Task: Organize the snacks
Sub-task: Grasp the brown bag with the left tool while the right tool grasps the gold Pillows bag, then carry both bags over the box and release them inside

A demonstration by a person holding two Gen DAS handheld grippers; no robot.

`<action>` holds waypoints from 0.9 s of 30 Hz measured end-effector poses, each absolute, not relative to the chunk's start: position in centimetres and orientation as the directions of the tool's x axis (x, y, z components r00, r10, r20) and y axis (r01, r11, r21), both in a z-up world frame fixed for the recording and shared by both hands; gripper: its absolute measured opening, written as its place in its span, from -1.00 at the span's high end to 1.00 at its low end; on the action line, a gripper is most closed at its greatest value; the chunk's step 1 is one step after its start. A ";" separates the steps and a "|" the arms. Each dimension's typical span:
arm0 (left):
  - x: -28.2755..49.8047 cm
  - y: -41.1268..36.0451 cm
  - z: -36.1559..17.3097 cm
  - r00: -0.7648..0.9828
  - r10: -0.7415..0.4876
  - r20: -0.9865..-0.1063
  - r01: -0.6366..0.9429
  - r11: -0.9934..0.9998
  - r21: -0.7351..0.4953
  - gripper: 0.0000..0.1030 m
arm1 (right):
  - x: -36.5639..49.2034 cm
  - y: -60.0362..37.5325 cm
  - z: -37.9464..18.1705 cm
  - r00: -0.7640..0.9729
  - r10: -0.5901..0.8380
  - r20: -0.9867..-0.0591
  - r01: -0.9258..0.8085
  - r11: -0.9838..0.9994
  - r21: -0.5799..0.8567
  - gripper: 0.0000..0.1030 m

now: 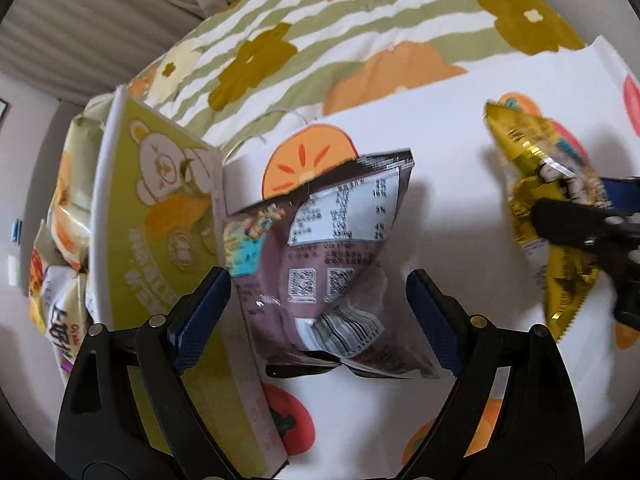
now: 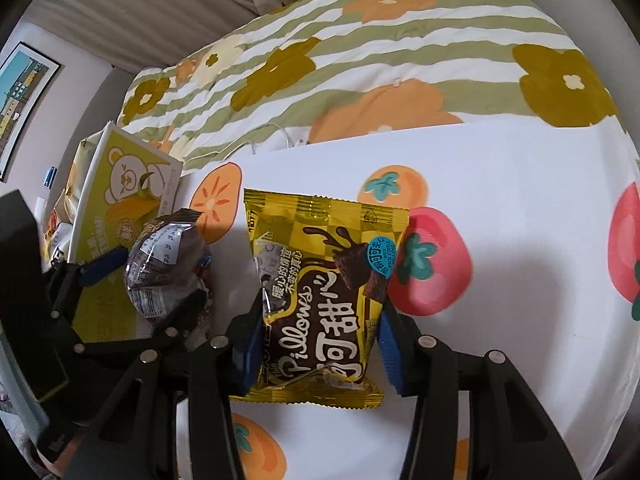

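Standing at the left edge of the white fruit-print worktop [image 1: 460, 128], a green box [image 1: 160, 216] with a cartoon bear on its side holds several pale and orange snack packets [image 1: 66, 216] behind its wall; their print is too blurred to read.

The left claw [image 1: 318, 312] is spread wide around a purple snack bag [image 1: 332, 248], which lies just right of the box with its back up. In the left wrist view its blue pads [image 1: 202, 312] stand clear of the bag on both sides. That bag shows a white nutrition table, two QR codes and a barcode, all too small to read.

The right claw [image 2: 316, 344] is pinching a yellow snack bag [image 2: 320, 280] near its lower end, both pads pressed into the foil. The bag sits near the middle of the worktop, right of the purple one. Its front reads "Pillows" in white script beside large Chinese characters, with pictured chocolate pieces and a round blue sticker.
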State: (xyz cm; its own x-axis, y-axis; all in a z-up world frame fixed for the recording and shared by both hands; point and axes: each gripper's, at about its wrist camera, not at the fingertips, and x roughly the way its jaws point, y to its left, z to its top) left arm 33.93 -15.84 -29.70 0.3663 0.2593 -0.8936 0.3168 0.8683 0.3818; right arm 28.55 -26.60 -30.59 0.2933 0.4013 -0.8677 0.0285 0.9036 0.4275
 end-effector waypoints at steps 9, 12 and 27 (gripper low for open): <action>34.8 -14.3 -31.5 0.295 0.238 -0.925 0.248 0.916 0.315 -0.42 | 28.2 -27.0 -30.7 0.290 0.404 -0.868 0.017 0.904 0.426 0.12; 34.7 -14.0 -31.1 0.299 0.201 -0.933 0.238 0.931 0.277 -0.18 | 28.2 -27.0 -30.6 0.293 0.401 -0.868 0.001 0.908 0.420 0.12; 31.1 -15.0 -22.5 0.461 0.101 -0.882 0.208 0.953 0.218 -0.10 | 26.8 -27.0 -26.5 0.351 0.392 -0.851 -0.082 0.917 0.389 0.13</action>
State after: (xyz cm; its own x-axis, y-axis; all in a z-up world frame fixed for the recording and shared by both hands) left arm 31.11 -15.02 -22.53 0.4610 0.1011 -0.8816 0.2084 0.9534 0.2183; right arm 26.83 -27.00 -26.47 0.3506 0.3921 -0.8505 -0.0816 0.9175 0.3893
